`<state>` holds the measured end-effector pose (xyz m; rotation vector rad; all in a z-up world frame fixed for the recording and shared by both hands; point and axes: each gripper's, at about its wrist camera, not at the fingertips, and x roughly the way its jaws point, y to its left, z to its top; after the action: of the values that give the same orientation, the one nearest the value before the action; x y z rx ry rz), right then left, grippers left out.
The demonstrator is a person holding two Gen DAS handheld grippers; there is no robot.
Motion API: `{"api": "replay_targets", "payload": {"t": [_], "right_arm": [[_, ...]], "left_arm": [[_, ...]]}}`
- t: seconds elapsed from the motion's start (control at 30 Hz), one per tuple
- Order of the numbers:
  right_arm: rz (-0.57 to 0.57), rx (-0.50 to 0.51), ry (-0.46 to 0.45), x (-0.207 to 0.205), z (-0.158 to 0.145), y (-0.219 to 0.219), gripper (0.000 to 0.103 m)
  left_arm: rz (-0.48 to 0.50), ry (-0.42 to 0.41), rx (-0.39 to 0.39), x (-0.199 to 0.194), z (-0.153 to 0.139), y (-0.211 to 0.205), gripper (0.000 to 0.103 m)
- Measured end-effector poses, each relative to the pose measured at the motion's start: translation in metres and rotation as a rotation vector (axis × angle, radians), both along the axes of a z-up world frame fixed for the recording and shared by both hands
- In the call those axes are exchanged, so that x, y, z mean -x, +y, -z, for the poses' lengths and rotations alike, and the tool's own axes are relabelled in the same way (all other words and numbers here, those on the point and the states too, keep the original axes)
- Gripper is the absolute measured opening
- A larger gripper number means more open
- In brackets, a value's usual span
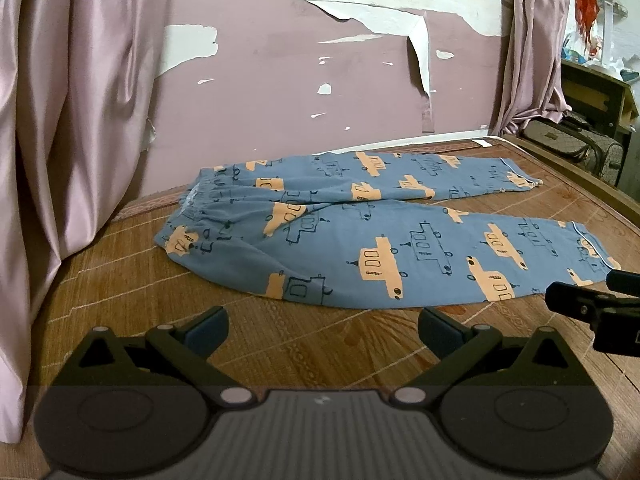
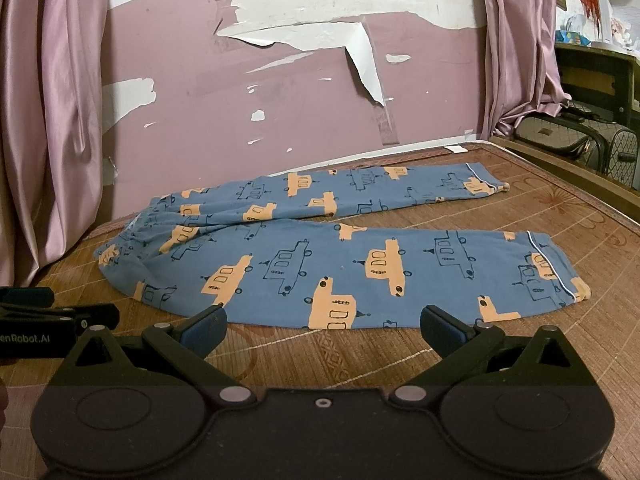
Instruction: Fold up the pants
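The pants [image 1: 360, 232] lie spread flat across the middle of the frame on a bed's woven mat [image 1: 320, 344], waistband at left, the two legs running right, slightly apart; blue cloth with orange car prints. No fold looks made yet. Likely next: laying one leg over the other. The left tongs [image 1: 322, 330] and right tongs [image 2: 322, 330] gape empty, just short of the near leg.

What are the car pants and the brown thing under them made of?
The pants look like soft, matte woven cloth, maybe cotton: they wrinkle and gather at the waist. The brown mat looks like woven bamboo or rattan, slightly glossy, with fine straight strands and printed flowers.
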<state>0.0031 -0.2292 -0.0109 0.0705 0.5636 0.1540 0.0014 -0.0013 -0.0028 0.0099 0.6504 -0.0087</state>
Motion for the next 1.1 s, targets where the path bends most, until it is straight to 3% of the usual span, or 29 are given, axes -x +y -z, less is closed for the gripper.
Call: {"api": "replay_targets", "payload": {"t": [0.9,1.1], "right_arm": [[0.001,-0.002,0.005,-0.001,0.0,-0.001,0.103],[-0.01,0.012,0.014,-0.006,0.002,0.0,0.103]], "left_arm": [[-0.003,0.012,-0.004,0.0,0.005,0.001,0.103],[-0.01,0.071,-0.02,-0.015,0.004,0.002,0.103]]}}
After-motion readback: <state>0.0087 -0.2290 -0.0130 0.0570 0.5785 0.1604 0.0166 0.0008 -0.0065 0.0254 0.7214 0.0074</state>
